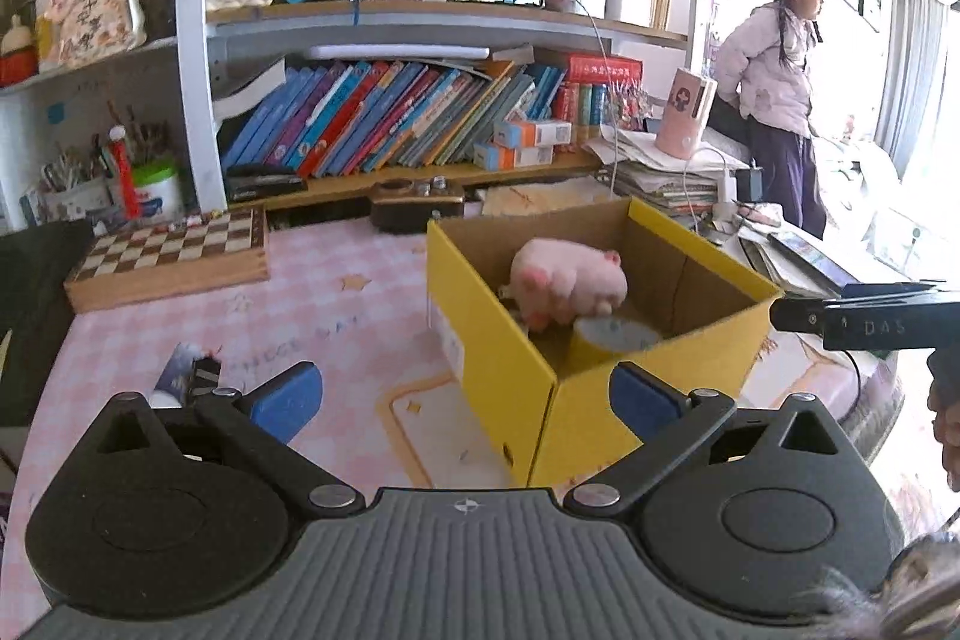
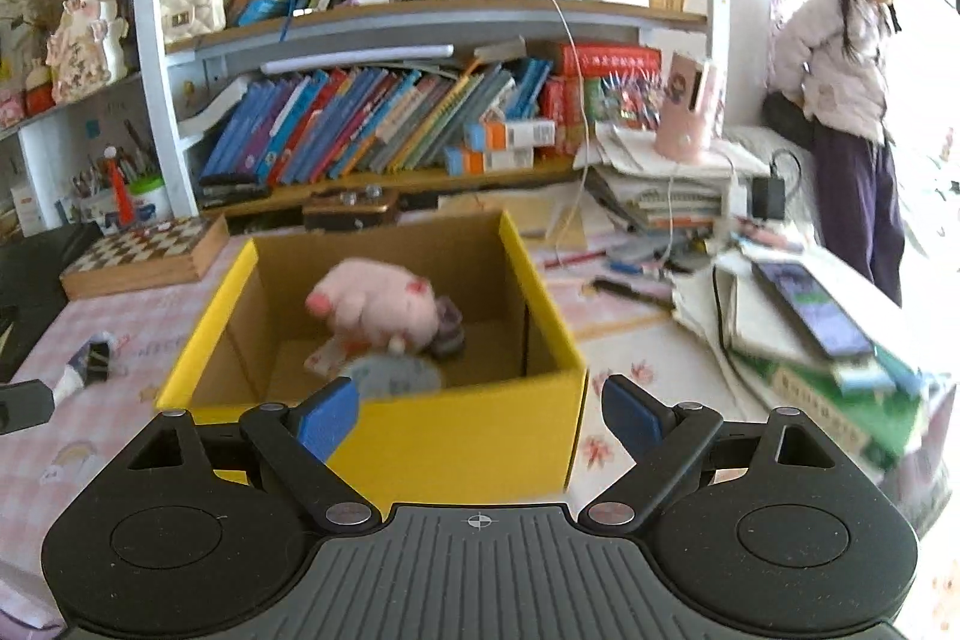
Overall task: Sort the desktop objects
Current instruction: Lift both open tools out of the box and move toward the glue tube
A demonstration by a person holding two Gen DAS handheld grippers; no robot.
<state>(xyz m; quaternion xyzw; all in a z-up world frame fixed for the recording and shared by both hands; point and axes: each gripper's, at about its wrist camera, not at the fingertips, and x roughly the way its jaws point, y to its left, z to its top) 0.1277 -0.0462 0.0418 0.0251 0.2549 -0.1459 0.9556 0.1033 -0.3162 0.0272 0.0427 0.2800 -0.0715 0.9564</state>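
On the pink checked desk (image 1: 336,280) below the crowded bookshelf (image 1: 420,124) sits the yellow cardboard box (image 2: 420,436), open-topped, the collection bin for this sort. Well off to the right a person (image 1: 774,88) stands by the window, not involved

Inside the box: pink plush pig (image 2: 378,307) on top, a grey-blue round roll (image 2: 393,376) against the near wall, a small dark item (image 2: 450,331) beside the pig, and something flat and pale under it, too blurred to name

Outside the box: wooden chessboard (image 1: 174,253) at far left of the desk, stacked books and papers (image 2: 804,340) with a phone on top to the right, loose pens (image 2: 636,280) behind the box, and a small dark-and-white object (image 1: 192,376) lying on the cloth left of the box

Left gripper (image 1: 462,400): jaws spread wide, nothing between the blue pads, the box's near corner just ahead. Right gripper (image 2: 480,409): jaws also wide apart and empty, hovering at the box's front wall

Judgement: between picks. Some items are already binned and both tools are free. Likely next target is the small object left of the box, nearest the left gripper. That calls for swinging left, dropping low to the cloth, and lining the pads across its narrow side before closing. It looks light and may slide on the cloth
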